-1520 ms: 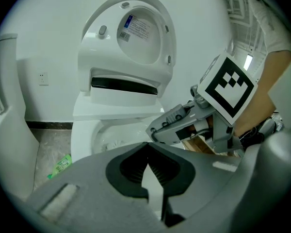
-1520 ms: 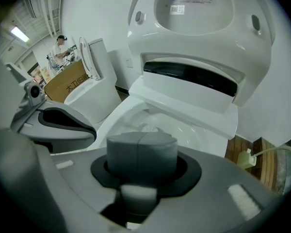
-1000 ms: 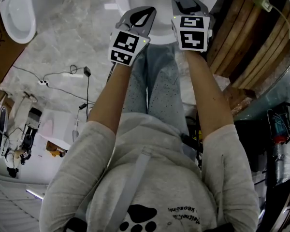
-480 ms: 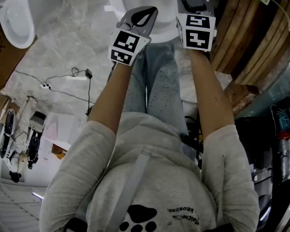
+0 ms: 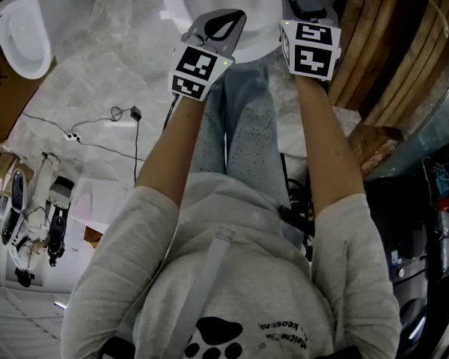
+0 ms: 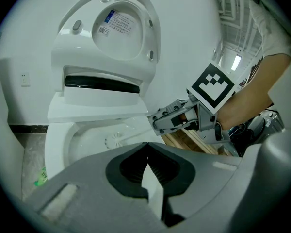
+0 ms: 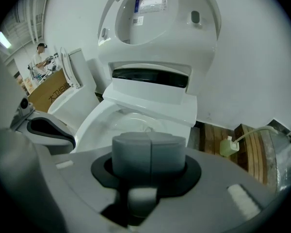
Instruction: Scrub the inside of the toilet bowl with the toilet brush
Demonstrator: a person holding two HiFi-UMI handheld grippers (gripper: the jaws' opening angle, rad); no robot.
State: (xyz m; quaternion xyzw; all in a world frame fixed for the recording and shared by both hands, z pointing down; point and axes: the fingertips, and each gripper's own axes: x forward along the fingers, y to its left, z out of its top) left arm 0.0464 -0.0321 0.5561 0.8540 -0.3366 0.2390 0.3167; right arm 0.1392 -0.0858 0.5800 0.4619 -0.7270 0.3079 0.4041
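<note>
white toilet (image 6: 106, 72) and brush (image 6: 115, 140); left gripper (image 5: 226, 22) and right gripper (image 6: 159, 123) grey, black-and-white square markers; floor (image 5: 127, 58) grey, marbled; trousers (image 5: 243, 126) blue-grey, dotted; planks (image 5: 374, 43) brown

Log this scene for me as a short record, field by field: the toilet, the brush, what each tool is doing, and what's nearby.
Toilet bowl: white, open, lid raised
Toilet brush: white, head down inside the bowl
Right tool: shut on the brush handle
Left tool: shut, empty, held beside the right one
Contact of brush with bowl: cannot tell
Nearby: wooden planks to the right, second toilet to the left
</note>
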